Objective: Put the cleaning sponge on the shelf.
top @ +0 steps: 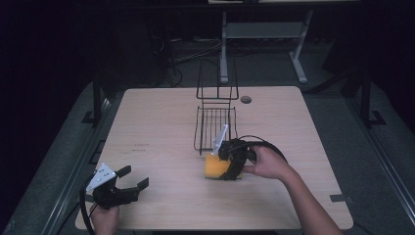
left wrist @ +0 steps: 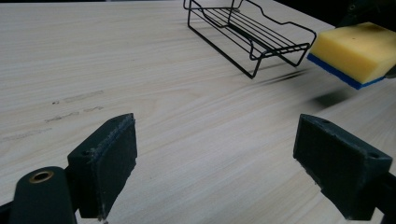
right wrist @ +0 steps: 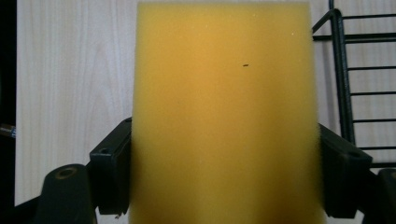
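So the right gripper [top: 226, 164] has its jaws clamped on either side of a yellow sponge [top: 217, 167], near the middle of the light wood table [top: 156, 132]. In the right gripper view the sponge [right wrist: 224, 116] takes up most of the picture, with a black jaw pressed against each of its long sides. There's one tiny dark speck on the yellow face. From the left gripper view you can see the sponge [left wrist: 356, 51] has a thin blue layer on its underside, and it's up off the table with its shadow on the wood below it.

Just beyond the sponge, on the far side, sits a black wire rack [top: 215, 126] — a flat slatted tray with a taller wire loop standing up at its far end. In the high view the sponge sits right at the near edge of the rack, but I can't tell if they touch. In the left gripper view the rack [left wrist: 247, 32] looks just beside the sponge.

The left gripper [top: 131, 177] is way over at the near left corner of the table, well apart from everything else. Its jaws are spread wide with nothing between them — the left gripper view shows plain tabletop in the gap. A few faint dark smudges [left wrist: 74, 100] mark the wood out in front of it.

A small round grommet hole [top: 246, 99] sits near the far edge of the table, right of the rack.
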`<state>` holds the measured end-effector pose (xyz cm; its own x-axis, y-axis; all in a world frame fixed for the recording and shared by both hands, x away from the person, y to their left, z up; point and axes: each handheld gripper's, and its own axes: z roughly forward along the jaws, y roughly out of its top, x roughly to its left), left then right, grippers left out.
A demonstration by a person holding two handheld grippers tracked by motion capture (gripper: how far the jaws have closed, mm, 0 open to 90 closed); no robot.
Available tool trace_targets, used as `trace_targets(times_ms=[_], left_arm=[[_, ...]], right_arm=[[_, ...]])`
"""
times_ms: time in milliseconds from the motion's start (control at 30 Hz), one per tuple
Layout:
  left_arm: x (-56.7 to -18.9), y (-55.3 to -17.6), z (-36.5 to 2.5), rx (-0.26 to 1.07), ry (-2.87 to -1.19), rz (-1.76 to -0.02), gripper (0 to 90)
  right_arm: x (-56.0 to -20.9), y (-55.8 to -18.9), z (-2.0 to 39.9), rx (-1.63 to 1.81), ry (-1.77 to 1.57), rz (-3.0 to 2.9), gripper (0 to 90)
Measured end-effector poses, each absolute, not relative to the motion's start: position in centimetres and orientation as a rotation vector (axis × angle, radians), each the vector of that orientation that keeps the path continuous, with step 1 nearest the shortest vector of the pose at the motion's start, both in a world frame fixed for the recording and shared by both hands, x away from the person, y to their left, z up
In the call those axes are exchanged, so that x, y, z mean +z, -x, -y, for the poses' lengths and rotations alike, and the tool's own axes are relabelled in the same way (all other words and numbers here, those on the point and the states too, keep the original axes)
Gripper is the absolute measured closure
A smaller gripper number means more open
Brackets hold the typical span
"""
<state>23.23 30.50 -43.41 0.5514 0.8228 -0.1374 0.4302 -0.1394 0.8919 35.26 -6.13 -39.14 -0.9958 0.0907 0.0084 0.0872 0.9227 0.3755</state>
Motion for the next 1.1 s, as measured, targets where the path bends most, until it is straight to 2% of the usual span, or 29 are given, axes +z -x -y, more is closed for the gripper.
trace_targets(times_ms=[1100], left_arm=[[-43.4, -23.3, -30.6, 0.475, -1.760, -1.046, 12.8]], right_arm=[[-38.6, -38.8, 5.2, 0.611, -0.159, -3.062, 21.5]])
